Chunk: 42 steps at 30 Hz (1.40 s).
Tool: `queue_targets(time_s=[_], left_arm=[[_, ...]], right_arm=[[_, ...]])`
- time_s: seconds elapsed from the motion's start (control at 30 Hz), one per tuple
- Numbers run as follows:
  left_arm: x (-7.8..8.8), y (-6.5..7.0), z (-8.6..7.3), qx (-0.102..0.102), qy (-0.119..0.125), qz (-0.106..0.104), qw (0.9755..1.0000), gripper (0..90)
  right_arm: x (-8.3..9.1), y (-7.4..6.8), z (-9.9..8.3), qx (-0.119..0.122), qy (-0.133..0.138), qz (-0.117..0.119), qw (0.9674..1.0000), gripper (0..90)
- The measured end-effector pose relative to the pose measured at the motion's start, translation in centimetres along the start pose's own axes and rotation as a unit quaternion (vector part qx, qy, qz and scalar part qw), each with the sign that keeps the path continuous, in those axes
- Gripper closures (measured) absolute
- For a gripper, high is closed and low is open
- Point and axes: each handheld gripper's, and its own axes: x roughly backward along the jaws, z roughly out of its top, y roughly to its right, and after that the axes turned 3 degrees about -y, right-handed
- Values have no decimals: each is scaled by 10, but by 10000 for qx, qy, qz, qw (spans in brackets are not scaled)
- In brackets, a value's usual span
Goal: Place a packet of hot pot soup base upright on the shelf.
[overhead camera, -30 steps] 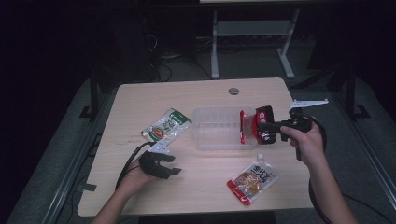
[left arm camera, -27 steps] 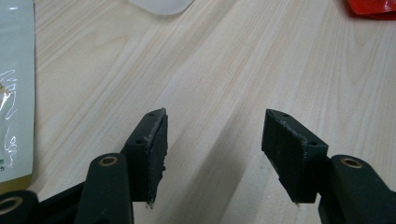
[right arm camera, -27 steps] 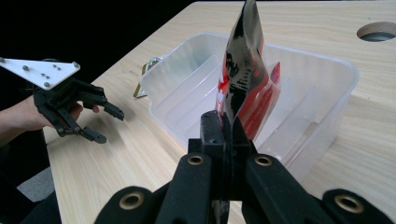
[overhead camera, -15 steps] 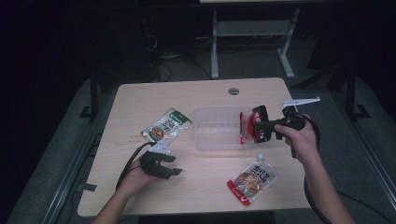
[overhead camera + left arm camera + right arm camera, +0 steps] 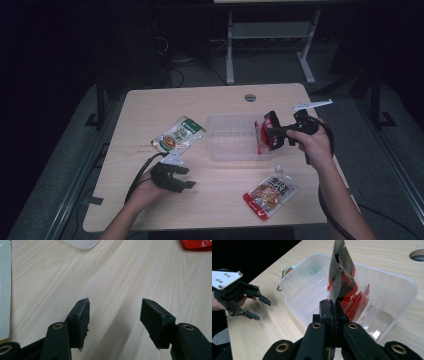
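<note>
Right gripper (image 5: 332, 305) clamps a red-and-silver foil pouch (image 5: 342, 280) over the clear plastic tub (image 5: 409, 290); left gripper (image 5: 113, 315), at 8 o'clock, gapes empty on the tabletop (image 5: 120, 275).

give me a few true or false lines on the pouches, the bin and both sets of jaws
1. The right gripper is shut on a red pouch. True.
2. That red pouch lies flat on the table. False: it is held upright over the clear plastic bin.
3. The left gripper holds the green pouch. False: its jaws stand apart over bare wood, and the green pouch lies on the table left of the bin.
4. A second red pouch lies on the table outside the bin. True.
5. The bin already holds two pouches lying flat. False: no pouch lies flat in it.
</note>
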Motion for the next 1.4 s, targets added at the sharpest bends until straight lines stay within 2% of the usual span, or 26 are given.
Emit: queue_targets(time_s=[0.67,0.87,1.13,1.23,1.4], left_arm=[[-3,1,0,97,-9,-51,9999,402],[-5,1,0,9,-70,-57,10000,402],[-6,2,0,48,-67,-87,9999,402],[-6,2,0,-36,-108,-83,9999,402],[-8,3,0,-21,-117,-102,9999,402]], right_arm=[[-21,16,1,-177,-180,-112,9996,900],[-26,16,3,-188,-194,-126,9996,900],[-33,20,6,-227,-243,-183,9993,900],[-34,21,6,-237,-256,-199,9992,900],[-38,23,8,-222,-297,-261,9990,900]])
